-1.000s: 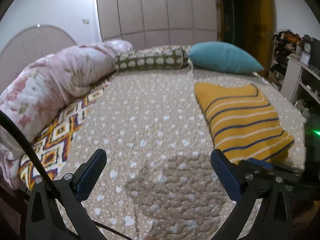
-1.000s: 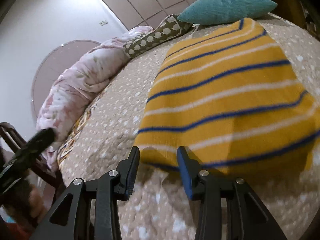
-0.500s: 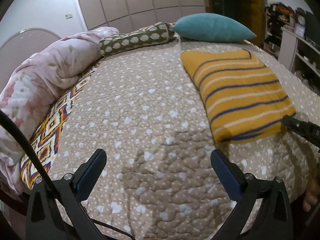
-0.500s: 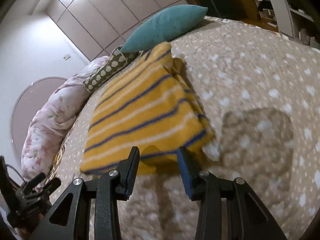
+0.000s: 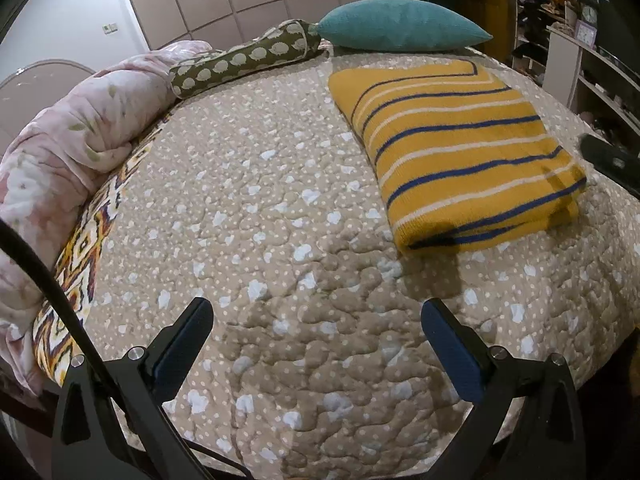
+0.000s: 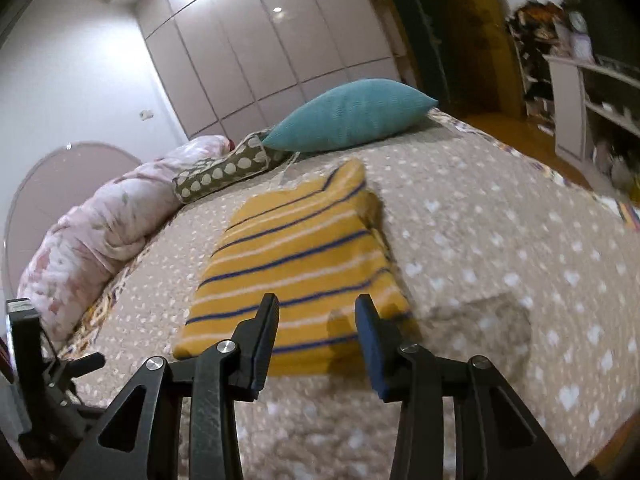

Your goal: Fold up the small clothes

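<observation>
A yellow sweater with blue and white stripes (image 5: 456,148) lies folded into a rectangle on the right side of the beige dotted bedspread (image 5: 260,208). It also shows in the right wrist view (image 6: 296,272). My left gripper (image 5: 316,344) is open wide and empty above the near part of the bed, left of the sweater. My right gripper (image 6: 316,332) is open and empty, just in front of the sweater's near edge and apart from it. Its tip shows in the left wrist view (image 5: 608,156) at the right edge.
A teal pillow (image 5: 400,24), a spotted bolster (image 5: 244,60) and a rolled pink floral quilt (image 5: 80,132) lie along the far and left sides of the bed. Shelves (image 5: 580,52) stand at the right. The left gripper's body (image 6: 36,360) shows at lower left.
Both grippers have pulled back from the sweater towards the near edge of the bed and risen. The sweater stays folded in place. The right gripper's opening looks about the same.
</observation>
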Tool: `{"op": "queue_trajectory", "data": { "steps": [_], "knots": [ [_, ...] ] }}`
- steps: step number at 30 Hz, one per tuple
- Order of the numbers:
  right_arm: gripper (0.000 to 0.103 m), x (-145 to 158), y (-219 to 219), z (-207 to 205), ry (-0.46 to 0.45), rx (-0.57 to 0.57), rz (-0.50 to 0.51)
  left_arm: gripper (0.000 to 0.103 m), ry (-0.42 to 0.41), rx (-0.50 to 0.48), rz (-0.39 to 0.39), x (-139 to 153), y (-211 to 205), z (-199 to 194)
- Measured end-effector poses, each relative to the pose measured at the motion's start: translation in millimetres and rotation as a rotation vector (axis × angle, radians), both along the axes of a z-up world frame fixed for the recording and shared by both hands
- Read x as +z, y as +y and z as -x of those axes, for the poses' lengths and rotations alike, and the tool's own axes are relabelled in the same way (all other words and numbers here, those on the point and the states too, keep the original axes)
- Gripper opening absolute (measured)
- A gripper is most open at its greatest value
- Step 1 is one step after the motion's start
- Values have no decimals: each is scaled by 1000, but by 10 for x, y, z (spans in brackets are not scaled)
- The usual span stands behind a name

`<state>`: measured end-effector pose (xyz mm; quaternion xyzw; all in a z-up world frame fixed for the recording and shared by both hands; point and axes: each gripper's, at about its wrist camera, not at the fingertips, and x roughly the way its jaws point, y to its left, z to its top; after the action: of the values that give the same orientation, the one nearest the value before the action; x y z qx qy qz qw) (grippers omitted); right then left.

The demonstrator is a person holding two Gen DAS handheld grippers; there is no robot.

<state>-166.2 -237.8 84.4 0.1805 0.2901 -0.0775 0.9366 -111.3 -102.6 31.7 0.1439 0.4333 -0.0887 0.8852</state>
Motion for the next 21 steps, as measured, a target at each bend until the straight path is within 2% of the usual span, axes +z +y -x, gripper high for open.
{"op": "queue_trajectory", "data": {
  "steps": [3,5,6,7,10,13,15,18,19,20,21],
  "knots": [
    [43,-173,2,-217,61,4,12,103,7,0,0,-10,13,-4],
    [43,-405,-68,-326,148,-9,-22,103,16,1,2,-25,31,-19],
    [43,-491,-88,-320,164,-8,-38,103,20,1,4,-37,37,-26],
    [43,-509,-86,-265,141,-2,-30,103,24,2,5,-50,46,-39],
    [44,-426,-41,-205,151,12,-2,103,43,2,11,-112,53,-79],
    [44,-210,-31,-199,86,38,-11,103,71,-3,23,-190,52,-112],
    [44,-60,-6,-309,56,58,-6,103,94,-2,27,-252,56,-133],
    [44,72,20,-623,49,102,-57,103,120,1,41,-347,88,-163],
    [41,101,35,-791,41,139,-94,103,130,2,50,-377,101,-174],
    [30,111,52,-898,31,163,-117,103,138,4,61,-393,117,-183],
    [24,110,68,-1038,25,186,-140,103,143,5,73,-403,132,-192]
  ]
}}
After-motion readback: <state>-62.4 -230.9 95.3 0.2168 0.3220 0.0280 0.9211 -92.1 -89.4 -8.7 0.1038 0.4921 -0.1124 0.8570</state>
